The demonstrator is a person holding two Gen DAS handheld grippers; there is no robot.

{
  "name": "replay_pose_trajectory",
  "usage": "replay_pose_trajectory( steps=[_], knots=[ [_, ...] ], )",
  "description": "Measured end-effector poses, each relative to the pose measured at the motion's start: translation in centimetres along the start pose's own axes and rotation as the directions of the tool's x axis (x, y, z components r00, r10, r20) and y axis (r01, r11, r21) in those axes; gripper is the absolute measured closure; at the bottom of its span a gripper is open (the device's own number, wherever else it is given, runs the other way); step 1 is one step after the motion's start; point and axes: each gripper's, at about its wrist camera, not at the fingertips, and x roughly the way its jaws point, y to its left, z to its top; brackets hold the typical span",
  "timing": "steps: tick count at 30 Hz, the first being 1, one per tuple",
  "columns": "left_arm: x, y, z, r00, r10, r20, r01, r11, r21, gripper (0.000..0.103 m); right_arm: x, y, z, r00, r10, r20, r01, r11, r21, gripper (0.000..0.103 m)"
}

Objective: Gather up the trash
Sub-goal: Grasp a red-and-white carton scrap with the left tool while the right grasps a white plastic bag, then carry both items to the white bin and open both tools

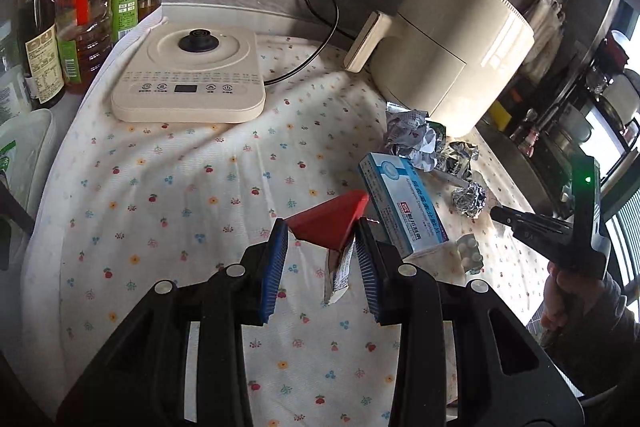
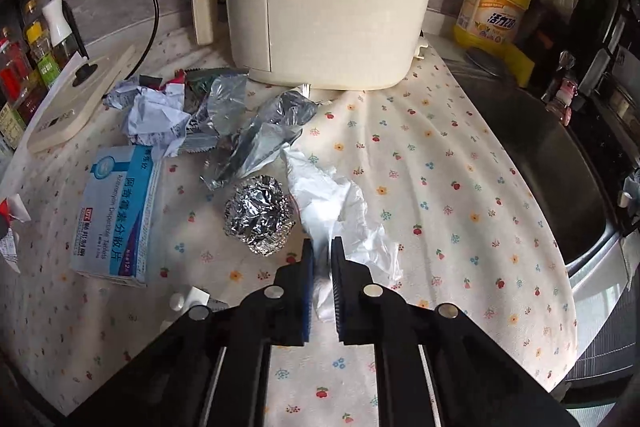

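The left tool (image 1: 322, 259) is clenched on a red wrapper (image 1: 330, 223) above the desk (image 1: 180, 207); the right tool (image 2: 321, 267) pinches a white tissue (image 2: 340, 211). Beyond lie a foil ball (image 2: 258, 213), medicine box (image 2: 116, 211), and crumpled paper (image 2: 156, 115).

Left gripper (image 1: 322, 231) fingers part-spread, clamping red wrapper (image 1: 330, 223) at tips, raised above tabletop. Right gripper (image 2: 321, 253) fingers nearly together, pinching white tissue (image 2: 340, 211), low over tabletop. Person's right hand (image 1: 560, 301) grips handle at right edge.
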Motion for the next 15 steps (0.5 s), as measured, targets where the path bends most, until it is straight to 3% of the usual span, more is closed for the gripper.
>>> replay_pose_trajectory(
  steps=[15],
  knots=[
    [-3.0, -7.5, -4.2, 1.000, -0.010, 0.025, 0.009, 0.999, 0.045, 0.068, -6.8, -5.6, -5.9, 0.992, 0.096, 0.088, -0.101, 0.993, 0.058, 0.100]
  ],
)
